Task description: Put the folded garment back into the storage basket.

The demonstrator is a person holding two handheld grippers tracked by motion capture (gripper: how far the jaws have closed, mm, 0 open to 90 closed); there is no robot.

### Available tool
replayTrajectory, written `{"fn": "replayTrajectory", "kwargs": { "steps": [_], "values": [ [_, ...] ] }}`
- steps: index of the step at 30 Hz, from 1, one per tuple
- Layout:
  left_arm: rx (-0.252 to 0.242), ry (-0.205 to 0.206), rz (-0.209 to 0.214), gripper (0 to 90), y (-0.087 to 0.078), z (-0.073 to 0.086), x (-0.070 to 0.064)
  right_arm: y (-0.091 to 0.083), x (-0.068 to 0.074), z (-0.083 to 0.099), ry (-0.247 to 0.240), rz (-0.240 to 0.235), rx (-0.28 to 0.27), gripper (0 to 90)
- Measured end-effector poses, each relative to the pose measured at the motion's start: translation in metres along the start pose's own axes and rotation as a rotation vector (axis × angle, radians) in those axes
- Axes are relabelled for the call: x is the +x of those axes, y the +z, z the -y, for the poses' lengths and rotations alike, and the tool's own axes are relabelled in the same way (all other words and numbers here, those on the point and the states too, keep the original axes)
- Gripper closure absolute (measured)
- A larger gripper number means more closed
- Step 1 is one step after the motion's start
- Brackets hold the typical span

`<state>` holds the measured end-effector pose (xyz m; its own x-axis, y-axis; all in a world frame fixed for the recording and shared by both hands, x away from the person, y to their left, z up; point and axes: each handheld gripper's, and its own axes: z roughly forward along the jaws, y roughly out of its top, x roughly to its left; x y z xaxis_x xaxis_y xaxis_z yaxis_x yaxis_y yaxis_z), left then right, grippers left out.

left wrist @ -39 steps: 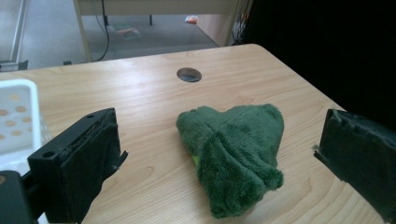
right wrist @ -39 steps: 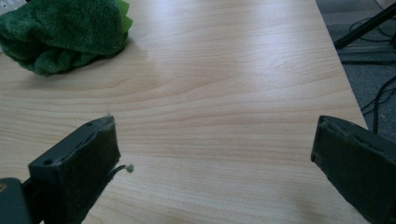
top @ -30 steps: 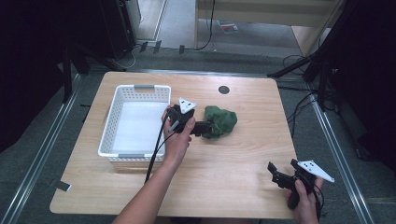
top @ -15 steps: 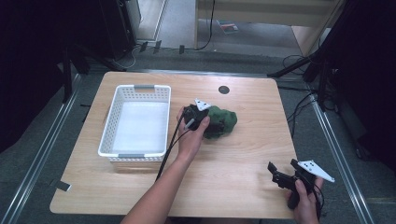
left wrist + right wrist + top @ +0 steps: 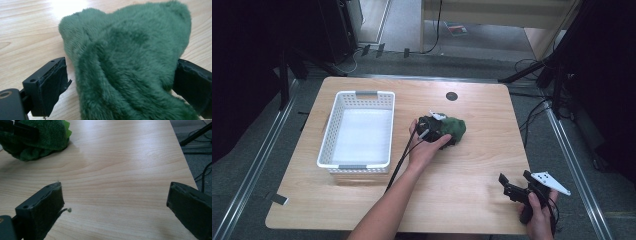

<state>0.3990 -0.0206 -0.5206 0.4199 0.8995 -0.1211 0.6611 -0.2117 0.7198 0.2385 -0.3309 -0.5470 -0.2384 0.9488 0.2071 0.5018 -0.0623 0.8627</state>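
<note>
Left gripper [image 5: 438, 131] has moved right from beside the basket [image 5: 328, 131] onto green plush cloth [image 5: 130, 62] mid-table; jaws wide, straddling it, not clamped. Right gripper [image 5: 518, 186] unchanged at table's near-right corner, jaws wide w/ nothing between.

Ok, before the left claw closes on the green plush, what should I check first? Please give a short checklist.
1. Green plush sits between the left claw jaws: ok.
2. Jaws open, not yet squeezing: ok.
3. Plush centred between the jaws: not ok, it lies toward the right jaw.
4. White basket has free room inside: ok.
5. Right claw is open and apart from the plush: ok.
6. Grip depth enough for lifting: cannot tell.
</note>
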Motion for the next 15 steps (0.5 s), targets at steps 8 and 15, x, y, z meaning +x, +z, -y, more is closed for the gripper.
{"fn": "replayTrajectory", "kwargs": {
  "steps": [8, 15],
  "values": [
    [0.025, 0.019, -0.023, 19.7, 0.0022, 0.0018, -0.0048, 0.0001, 0.0001, 0.0, 0.0, 0.001, 0.001, 1.2],
    [0.039, 0.026, -0.03, 34.2, -0.0007, 0.0011, -0.0051, 0.0, 0.0001, 0.0, -0.003, 0.001, 0.002, 1.2]
  ]
}}
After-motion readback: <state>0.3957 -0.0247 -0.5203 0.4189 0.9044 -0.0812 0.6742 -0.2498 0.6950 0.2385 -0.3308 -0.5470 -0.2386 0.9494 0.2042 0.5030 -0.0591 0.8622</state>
